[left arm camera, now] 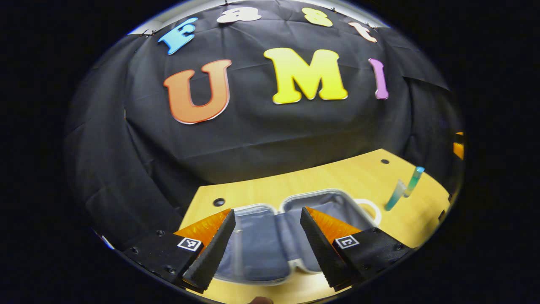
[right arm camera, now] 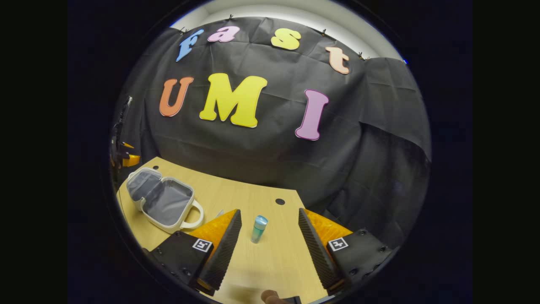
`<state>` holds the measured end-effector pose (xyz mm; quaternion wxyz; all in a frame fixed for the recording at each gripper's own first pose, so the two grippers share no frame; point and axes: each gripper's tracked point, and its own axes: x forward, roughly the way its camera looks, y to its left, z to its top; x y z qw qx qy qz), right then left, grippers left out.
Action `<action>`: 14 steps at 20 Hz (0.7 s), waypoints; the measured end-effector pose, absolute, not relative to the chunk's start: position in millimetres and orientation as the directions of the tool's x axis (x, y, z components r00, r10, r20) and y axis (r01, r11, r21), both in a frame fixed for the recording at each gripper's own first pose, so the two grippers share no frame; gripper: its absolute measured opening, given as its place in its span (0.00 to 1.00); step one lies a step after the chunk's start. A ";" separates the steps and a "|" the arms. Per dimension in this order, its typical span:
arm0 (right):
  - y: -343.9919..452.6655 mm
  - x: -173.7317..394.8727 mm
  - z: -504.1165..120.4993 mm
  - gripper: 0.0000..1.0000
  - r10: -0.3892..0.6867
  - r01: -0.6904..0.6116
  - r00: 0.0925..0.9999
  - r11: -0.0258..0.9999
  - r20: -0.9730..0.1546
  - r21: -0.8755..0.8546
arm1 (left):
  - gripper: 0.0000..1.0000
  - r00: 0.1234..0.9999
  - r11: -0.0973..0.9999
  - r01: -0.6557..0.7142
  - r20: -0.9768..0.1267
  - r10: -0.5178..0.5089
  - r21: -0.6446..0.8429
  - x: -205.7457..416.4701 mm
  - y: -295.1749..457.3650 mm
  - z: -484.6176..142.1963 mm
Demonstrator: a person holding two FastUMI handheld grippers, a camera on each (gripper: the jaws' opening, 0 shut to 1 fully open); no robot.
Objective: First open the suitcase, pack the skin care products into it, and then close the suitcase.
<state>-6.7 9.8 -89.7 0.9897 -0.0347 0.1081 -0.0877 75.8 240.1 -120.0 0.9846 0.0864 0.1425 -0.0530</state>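
Right gripper (right arm camera: 270, 240) jaws apart, tube (right arm camera: 258, 228) between, untouched; looks light, slick plastic, so I'd pinch mid-body. Suitcase (right arm camera: 162, 199) open, far left.

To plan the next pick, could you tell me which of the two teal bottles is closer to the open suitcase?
The paler-topped bottle, beside the suitcase handle; the teal-capped bottle sits beyond it, farther from the case.

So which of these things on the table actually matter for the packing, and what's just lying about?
Part of the job:
- open suitcase, lying flat, nothing inside
- two teal tubes standing beside it
- left claw, open
- right claw, open, facing a tube

Just there:
- wooden table
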 end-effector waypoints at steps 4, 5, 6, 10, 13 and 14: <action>-17.7 1.5 -95.8 0.81 -0.154 0.141 0.966 0.987 -0.210 -0.075 | 0.99 0.939 0.964 0.233 -0.287 -0.189 0.128 67.7 144.9 -119.0; -24.2 3.4 -98.1 0.81 -0.149 0.136 0.966 0.988 -0.213 -0.075 | 0.99 0.931 0.957 0.260 -0.294 -0.214 0.125 65.0 122.1 -122.9; -31.0 5.2 -100.4 0.81 -0.145 0.132 0.966 0.989 -0.216 -0.074 | 0.99 0.923 0.950 0.289 -0.300 -0.243 0.120 63.1 98.8 -128.1; -56.9 11.8 -115.9 0.81 -0.127 0.112 0.960 0.991 -0.248 -0.077 | 0.99 0.868 0.909 0.407 -0.349 -0.355 0.087 55.0 15.1 -155.4; -74.6 19.0 -126.5 0.81 -0.122 0.103 0.955 0.991 -0.270 -0.084 | 0.99 0.825 0.879 0.469 -0.396 -0.403 0.084 57.0 -30.2 -184.3; -79.1 20.9 -128.3 0.81 -0.115 0.096 0.954 0.992 -0.276 -0.084 | 0.99 0.811 0.868 0.489 -0.411 -0.417 0.084 57.3 -43.7 -198.8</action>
